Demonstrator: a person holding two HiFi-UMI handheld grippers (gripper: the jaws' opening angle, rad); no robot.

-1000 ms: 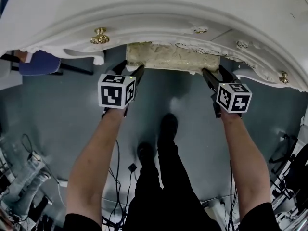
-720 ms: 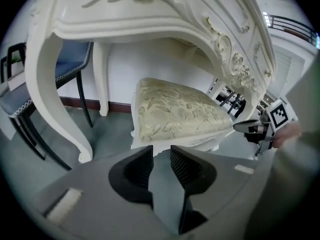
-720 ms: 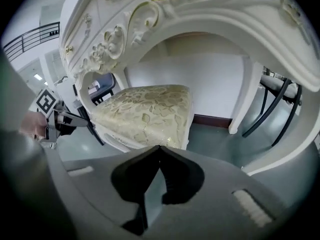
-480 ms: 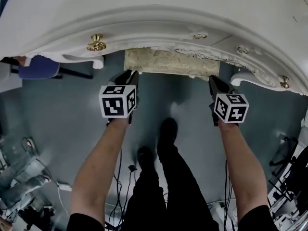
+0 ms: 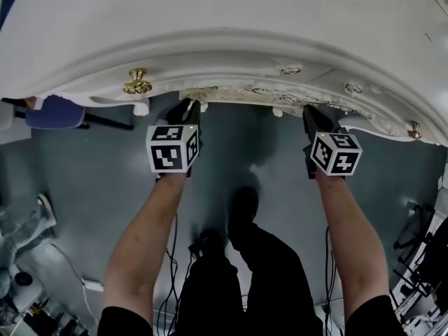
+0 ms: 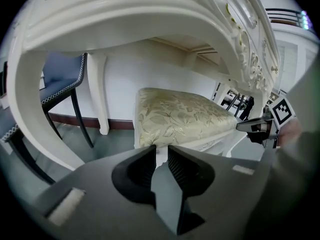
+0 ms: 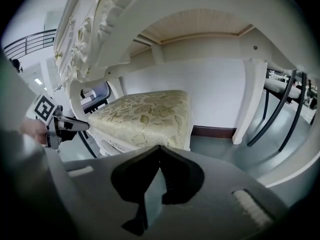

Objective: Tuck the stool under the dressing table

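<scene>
Closing as we watch, the left gripper [image 6: 161, 153] has its two jaws drawn in to a slim gap. The stool's white front corner shows right in that slot, but whether the pads actually press on it can't be told. Over on the other side, the right gripper [image 7: 160, 148] has both jaws pinched tight together with nothing between them. Its tips sit right up at the near edge of the stool [image 7: 145, 115].

One stool only, and it's a pretty one, with a gold leaf-patterned cushion on a carved white frame. It sits in under the dressing table [image 5: 224, 33], between the table's white legs. From the head view only a thin strip of it peeks out beneath the carved front rail.

Moving outward, there are two marker cubes to count, the left cube [image 5: 173, 148] and the right cube [image 5: 336, 152]. Each sits just short of the table's curved front edge, with one bare forearm behind each.

One dressing table, white, with a bowed front. Two brass knobs are plain to see on it, the left knob [image 5: 138, 82] and the far right knob [image 5: 413, 129].

One blue chair [image 6: 62, 81] on dark legs stands off to the left, beyond the table's leg. Grey floor [image 5: 245, 138] lies underneath it all.
</scene>
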